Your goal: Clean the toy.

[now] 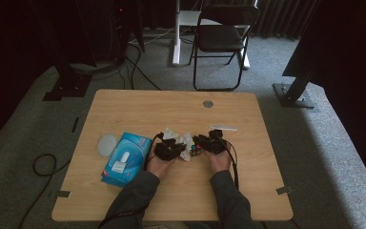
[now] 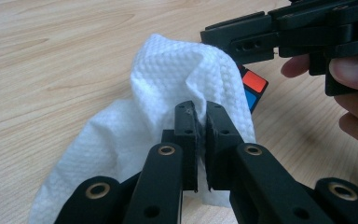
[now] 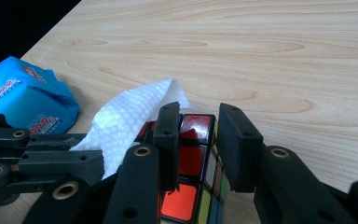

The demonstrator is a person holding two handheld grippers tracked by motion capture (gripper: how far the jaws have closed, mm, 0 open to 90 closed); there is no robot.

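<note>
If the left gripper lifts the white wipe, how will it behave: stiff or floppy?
Probably floppy: the white wipe already drapes in soft folds around the left gripper, whose jaws pinch it. It looks thin and light, so it should hang and perhaps drag over the puzzle cube.

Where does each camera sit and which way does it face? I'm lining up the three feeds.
High view: above the person's side, facing forward and down on the table; forearms, both hands.
Left gripper view: on the left gripper, looking along its fingers shut on the white wipe; the other hand's fingertips at right.
Right gripper view: on the right gripper, fingers straddling the Rubik's cube; blue wipes pack at left.
Shared: both gripper views show wipe and cube.
</note>
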